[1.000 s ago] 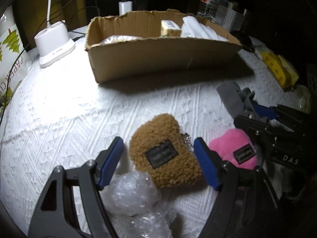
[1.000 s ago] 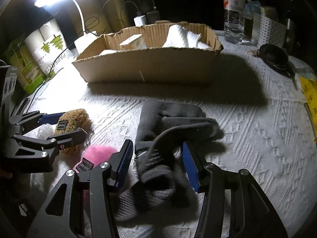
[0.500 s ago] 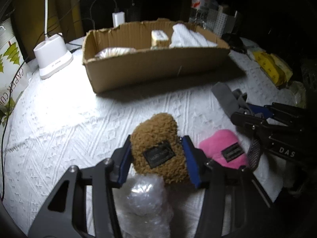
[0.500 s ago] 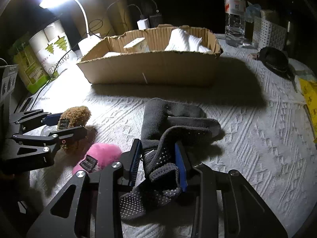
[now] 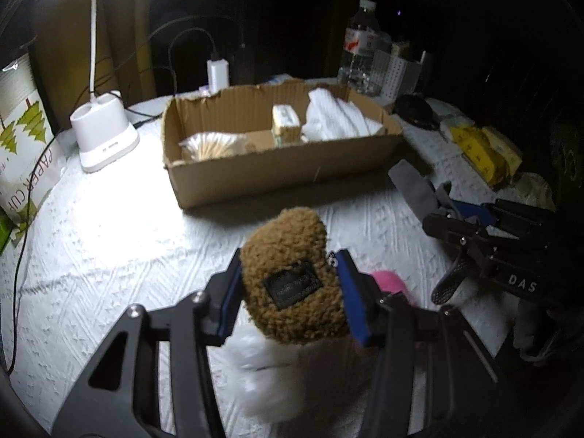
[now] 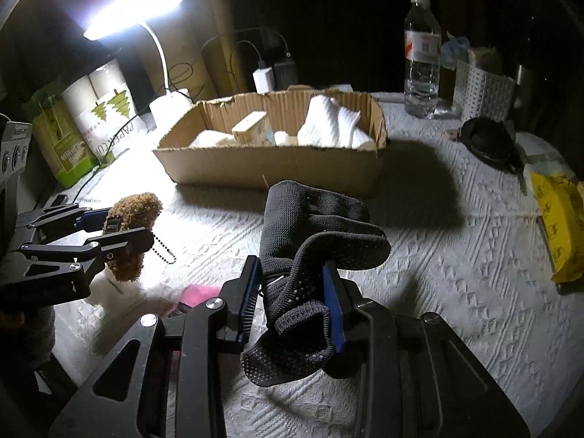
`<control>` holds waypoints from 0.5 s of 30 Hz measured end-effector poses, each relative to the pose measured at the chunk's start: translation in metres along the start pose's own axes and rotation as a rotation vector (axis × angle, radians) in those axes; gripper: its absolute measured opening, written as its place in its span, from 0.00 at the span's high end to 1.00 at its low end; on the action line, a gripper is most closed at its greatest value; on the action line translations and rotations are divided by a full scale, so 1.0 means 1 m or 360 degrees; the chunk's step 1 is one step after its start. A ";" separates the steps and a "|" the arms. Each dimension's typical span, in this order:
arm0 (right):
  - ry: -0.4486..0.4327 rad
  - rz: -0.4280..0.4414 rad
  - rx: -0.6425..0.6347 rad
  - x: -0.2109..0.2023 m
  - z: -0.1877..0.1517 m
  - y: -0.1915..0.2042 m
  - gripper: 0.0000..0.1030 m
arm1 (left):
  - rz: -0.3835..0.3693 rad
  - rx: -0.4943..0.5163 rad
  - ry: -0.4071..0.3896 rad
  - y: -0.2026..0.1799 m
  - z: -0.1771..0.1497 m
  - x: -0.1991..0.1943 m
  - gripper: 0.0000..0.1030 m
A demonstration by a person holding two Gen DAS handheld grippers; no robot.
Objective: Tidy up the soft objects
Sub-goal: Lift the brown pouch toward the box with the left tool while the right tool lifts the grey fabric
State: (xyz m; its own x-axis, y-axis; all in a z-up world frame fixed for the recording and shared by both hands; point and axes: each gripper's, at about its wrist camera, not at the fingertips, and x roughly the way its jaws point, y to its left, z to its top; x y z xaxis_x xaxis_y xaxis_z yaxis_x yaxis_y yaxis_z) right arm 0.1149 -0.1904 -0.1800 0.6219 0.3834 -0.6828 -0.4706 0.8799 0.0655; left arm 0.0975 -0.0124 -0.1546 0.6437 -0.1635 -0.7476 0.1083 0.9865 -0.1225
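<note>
My left gripper [image 5: 292, 292] is clamped on the brown fuzzy pouch [image 5: 292, 273]; the blue pads press both its flanks, and it is held clear of the white tablecloth [image 5: 109, 255]. Pouch: curly pile, black label facing up, ball chain [image 6: 163, 248] dangling. My right gripper [image 6: 292, 292] is closed on the dark grey socks [image 6: 314, 241], bunched between the pads, dotted soles showing, toes sticking forward. The pink pouch [image 5: 388, 279] lies on the cloth between the grippers. The cardboard box [image 5: 284, 168] sits beyond.
</note>
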 end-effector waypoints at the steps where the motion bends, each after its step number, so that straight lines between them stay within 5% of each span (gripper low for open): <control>1: -0.0005 0.0001 -0.0003 -0.001 0.001 0.000 0.66 | -0.0002 0.0000 -0.0009 0.000 0.002 -0.002 0.52; 15: -0.0062 0.0016 -0.0037 -0.009 0.023 0.003 0.66 | -0.0010 -0.0010 -0.0085 0.008 0.021 -0.019 0.52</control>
State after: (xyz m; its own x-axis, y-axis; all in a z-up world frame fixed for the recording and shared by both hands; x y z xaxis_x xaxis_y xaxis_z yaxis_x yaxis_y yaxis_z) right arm 0.1226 -0.1843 -0.1570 0.6411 0.4031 -0.6531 -0.4908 0.8695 0.0549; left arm 0.1021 -0.0017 -0.1281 0.6826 -0.1692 -0.7109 0.1075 0.9855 -0.1313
